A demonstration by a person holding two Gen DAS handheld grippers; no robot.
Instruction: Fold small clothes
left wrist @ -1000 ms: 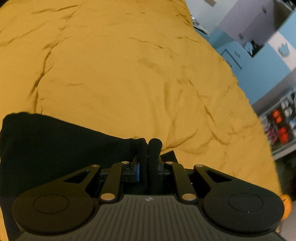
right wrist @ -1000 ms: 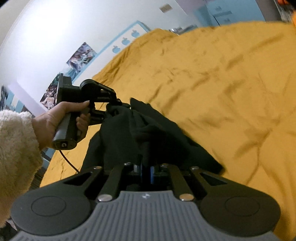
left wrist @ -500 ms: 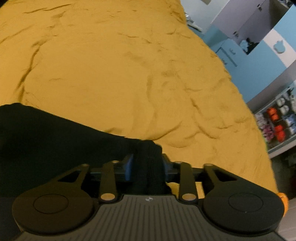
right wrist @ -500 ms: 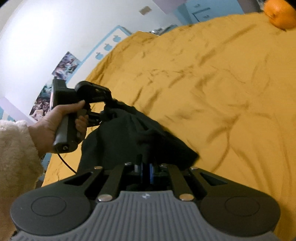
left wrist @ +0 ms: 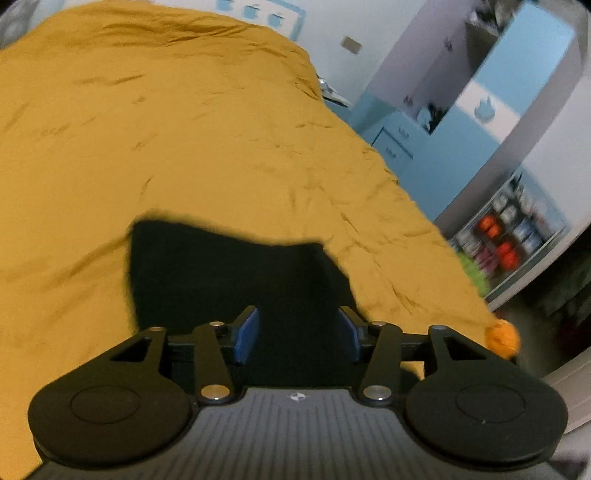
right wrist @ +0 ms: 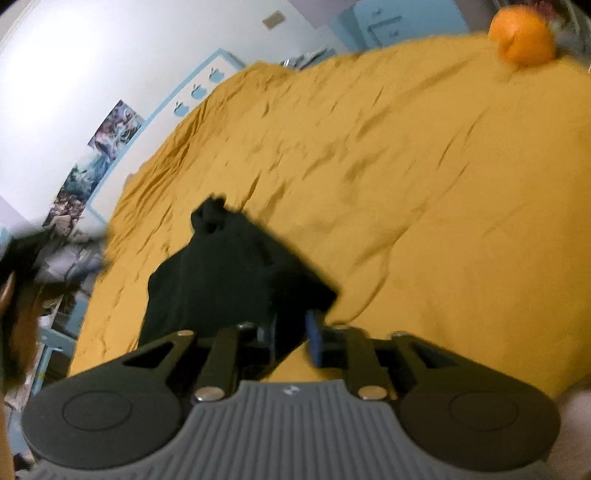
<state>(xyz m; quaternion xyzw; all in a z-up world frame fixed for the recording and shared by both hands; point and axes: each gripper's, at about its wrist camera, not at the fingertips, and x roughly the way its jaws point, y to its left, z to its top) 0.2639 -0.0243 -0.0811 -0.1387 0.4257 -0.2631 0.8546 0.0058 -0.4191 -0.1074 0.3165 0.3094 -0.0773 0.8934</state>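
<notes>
Both pairs of tongs, which pinched the small black cloth garment [left wrist: 229, 273] half a second ago, now stand spread apart, and the garment lies released on the wrinkled mustard-yellow bed cover [left wrist: 184, 147]. The left tongs [left wrist: 297, 334] hang over the garment with their blue-padded fingers [left wrist: 245, 334] wide, dark cloth showing in the gap between them; whether the pads touch the cloth cannot be told. The right tongs [right wrist: 291, 338] are parted less widely, with the garment's near corner [right wrist: 314, 295] just in front of the blue pad [right wrist: 314, 341] and bed cover visible between the fingers.

In the left wrist view the garment reads as a flat, dark, roughly rectangular shape with a straight far edge. In the right wrist view [right wrist: 229, 269] it looks lumpier, with a bunched knot of cloth at its far end and folds across the middle. Both views are blurred.

A round orange object [right wrist: 522, 35] sits at the far corner of the bed cover. Pale blue apple shapes [right wrist: 195, 90] run along a blue-bordered wall strip beyond the bed. A small white emblem [left wrist: 297, 397] marks each tool's ribbed grey body; no writing is legible.
</notes>
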